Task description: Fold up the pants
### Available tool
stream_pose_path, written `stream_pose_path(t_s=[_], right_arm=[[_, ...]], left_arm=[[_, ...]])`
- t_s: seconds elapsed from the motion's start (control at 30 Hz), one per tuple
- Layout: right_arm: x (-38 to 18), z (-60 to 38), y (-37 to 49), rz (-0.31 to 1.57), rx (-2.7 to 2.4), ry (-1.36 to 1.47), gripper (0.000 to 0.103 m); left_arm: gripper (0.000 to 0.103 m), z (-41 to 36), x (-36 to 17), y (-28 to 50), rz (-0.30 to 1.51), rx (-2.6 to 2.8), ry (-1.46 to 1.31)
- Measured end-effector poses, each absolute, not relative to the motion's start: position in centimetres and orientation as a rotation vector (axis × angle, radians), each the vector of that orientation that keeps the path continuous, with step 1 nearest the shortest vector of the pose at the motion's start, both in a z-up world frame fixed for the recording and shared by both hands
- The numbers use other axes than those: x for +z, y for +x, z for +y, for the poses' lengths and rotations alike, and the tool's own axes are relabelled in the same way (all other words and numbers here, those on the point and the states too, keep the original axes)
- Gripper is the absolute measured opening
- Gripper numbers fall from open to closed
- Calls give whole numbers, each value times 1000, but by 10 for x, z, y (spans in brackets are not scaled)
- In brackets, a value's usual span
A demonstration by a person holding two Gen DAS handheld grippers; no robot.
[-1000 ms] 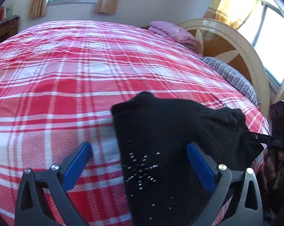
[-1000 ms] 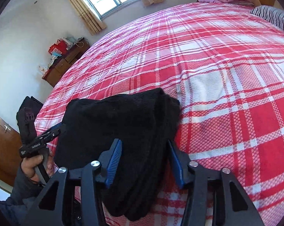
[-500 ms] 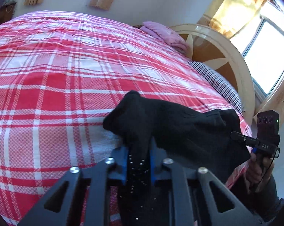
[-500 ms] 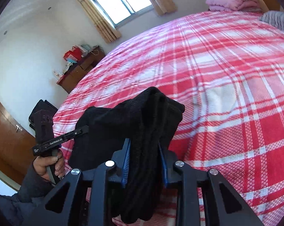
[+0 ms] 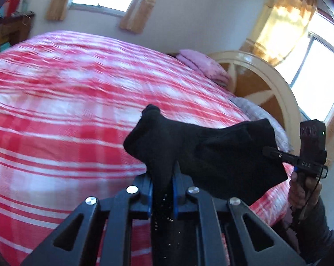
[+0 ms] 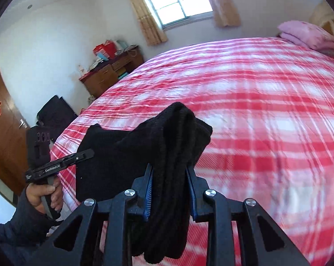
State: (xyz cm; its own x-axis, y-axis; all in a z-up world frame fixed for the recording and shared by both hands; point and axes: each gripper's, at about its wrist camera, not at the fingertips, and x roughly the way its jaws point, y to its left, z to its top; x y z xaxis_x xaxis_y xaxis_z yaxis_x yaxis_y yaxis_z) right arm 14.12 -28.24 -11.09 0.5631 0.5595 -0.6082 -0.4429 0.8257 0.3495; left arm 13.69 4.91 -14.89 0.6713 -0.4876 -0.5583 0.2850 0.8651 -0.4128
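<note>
Both grippers, left (image 5: 162, 190) and right (image 6: 170, 190), now clamped on the pants (image 5: 211, 153), lifting them off the bed (image 5: 56, 122) for folding.

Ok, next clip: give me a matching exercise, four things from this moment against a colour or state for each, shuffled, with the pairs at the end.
Things:
1. pants
2. bedspread
3. folded blanket
4. left gripper

Colour or state:
A. pink, lying at the head of the bed
B. red and white checks
C. black, hanging bunched between two grippers
D. blue pads pressed on black cloth

Pairs: 1-C, 2-B, 3-A, 4-D
</note>
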Motion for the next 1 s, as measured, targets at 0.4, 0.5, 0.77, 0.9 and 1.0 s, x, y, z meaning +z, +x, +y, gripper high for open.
stream_pose_path(t_s=[0.4, 0.5, 0.77, 0.9, 1.0], right_arm=[[-132, -142, 235, 803, 757, 87, 27], [-152, -123, 254, 851, 745, 93, 27], [-171, -114, 273, 907, 730, 111, 27], [-174, -110, 277, 924, 720, 103, 28], [-177, -110, 279, 933, 717, 110, 28]], left_arm=[[14, 133, -139, 133, 635, -75, -225], [14, 144, -150, 137, 655, -44, -236], [14, 152, -181, 146, 704, 2, -192], [20, 155, -186, 144, 715, 12, -189], [25, 157, -190, 144, 723, 20, -194]])
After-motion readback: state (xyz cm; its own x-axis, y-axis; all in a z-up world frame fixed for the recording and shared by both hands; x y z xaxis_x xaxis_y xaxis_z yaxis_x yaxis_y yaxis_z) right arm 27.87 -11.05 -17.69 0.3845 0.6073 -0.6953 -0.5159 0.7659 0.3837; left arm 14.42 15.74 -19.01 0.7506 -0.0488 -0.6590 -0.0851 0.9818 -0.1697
